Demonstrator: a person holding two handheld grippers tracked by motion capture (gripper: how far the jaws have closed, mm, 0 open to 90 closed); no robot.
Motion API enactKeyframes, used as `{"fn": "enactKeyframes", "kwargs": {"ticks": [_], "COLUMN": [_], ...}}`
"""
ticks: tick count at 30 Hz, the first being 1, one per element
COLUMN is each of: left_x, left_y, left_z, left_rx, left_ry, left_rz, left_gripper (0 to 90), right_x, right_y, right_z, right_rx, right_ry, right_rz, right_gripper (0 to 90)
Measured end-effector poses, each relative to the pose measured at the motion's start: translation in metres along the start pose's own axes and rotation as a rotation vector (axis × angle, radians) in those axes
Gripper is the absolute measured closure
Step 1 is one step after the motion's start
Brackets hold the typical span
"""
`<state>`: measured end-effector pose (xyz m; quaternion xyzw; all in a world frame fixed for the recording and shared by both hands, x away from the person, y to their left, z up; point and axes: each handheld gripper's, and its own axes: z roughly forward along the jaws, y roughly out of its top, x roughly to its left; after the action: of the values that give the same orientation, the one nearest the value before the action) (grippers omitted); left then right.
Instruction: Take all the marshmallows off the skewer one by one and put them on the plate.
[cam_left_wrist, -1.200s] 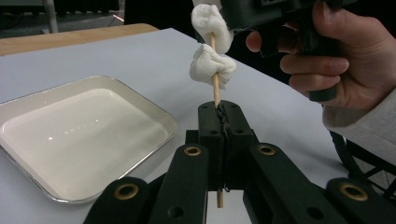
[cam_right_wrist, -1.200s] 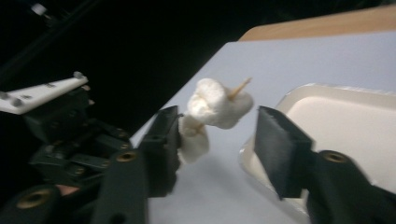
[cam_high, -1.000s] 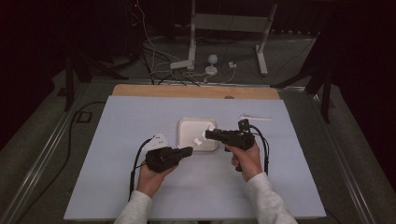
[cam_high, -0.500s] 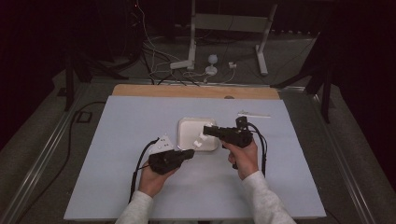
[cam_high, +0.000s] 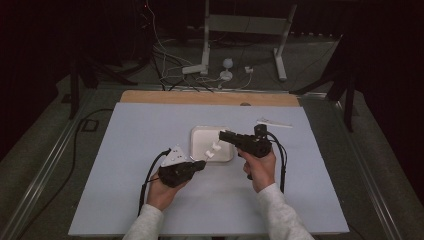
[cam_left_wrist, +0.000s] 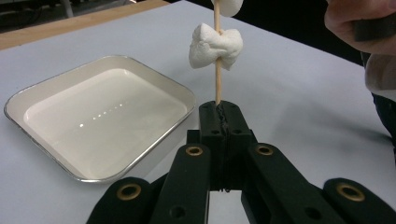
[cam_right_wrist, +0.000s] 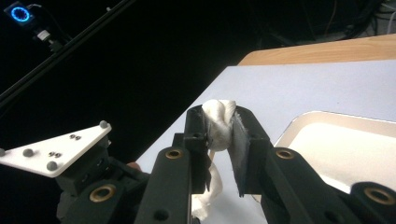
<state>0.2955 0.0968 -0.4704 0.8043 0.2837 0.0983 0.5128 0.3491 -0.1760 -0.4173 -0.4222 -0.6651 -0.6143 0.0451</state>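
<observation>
My left gripper (cam_left_wrist: 223, 109) is shut on the lower end of a thin wooden skewer (cam_left_wrist: 217, 84), which stands upright. A white marshmallow (cam_left_wrist: 215, 44) is threaded on it, and a second one (cam_left_wrist: 226, 5) sits higher, at the frame's top. My right gripper (cam_right_wrist: 220, 133) is shut on that upper marshmallow (cam_right_wrist: 218, 109), squeezing it, with the lower marshmallow (cam_right_wrist: 210, 191) hanging beneath its jaws. In the high view the left gripper (cam_high: 201, 163) and right gripper (cam_high: 221, 134) meet over the near right part of a white metal-rimmed tray (cam_high: 204, 137), with the marshmallows (cam_high: 211, 150) between them.
The tray (cam_left_wrist: 93, 121) holds nothing and lies on a pale blue mat (cam_high: 130, 150). A thin white object (cam_high: 274, 123) lies at the mat's far right. A wooden table edge (cam_high: 210, 97) runs behind. Cables and stand legs (cam_high: 205, 60) are on the floor beyond.
My right gripper has shifted slightly away from the person, staying over the tray. The left gripper and skewer have barely moved.
</observation>
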Motion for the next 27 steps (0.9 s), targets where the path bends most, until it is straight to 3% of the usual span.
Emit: {"fn": "enactKeyframes", "kwargs": {"ticks": [9, 19, 20, 21, 22, 23, 27], "left_x": [-0.001, -0.001, -0.001, -0.002, 0.0, 0.002, 0.001], "left_y": [-0.001, -0.003, -0.004, -0.008, -0.014, -0.017, -0.01], "left_z": [0.001, 0.002, 0.004, 0.008, 0.01, 0.011, 0.008], "left_rx": [0.034, 0.059, 0.102, 0.165, 0.165, 0.145, 0.104], "left_ry": [0.043, 0.075, 0.099, 0.134, 0.117, 0.088, 0.071], "left_rz": [0.035, 0.047, 0.068, 0.104, 0.071, 0.034, 0.021], "left_gripper": [90.0, 90.0, 90.0, 90.0, 90.0, 90.0, 90.0], "right_x": [-0.001, 0.0, -0.001, -0.001, -0.005, -0.005, -0.006], "right_y": [-0.002, -0.003, -0.002, -0.002, 0.01, 0.01, 0.03], "right_z": [0.001, -0.001, -0.005, -0.005, -0.023, -0.023, -0.05], "right_rx": [-0.032, -0.074, -0.12, -0.12, -0.217, -0.217, -0.181], "right_ry": [-0.017, -0.049, -0.06, -0.06, -0.038, -0.038, -0.089], "right_rz": [0.005, -0.005, -0.003, -0.003, 0.039, 0.039, -0.026], "right_gripper": [79.2, 81.0, 81.5, 81.5, 81.7, 81.7, 81.0]}}
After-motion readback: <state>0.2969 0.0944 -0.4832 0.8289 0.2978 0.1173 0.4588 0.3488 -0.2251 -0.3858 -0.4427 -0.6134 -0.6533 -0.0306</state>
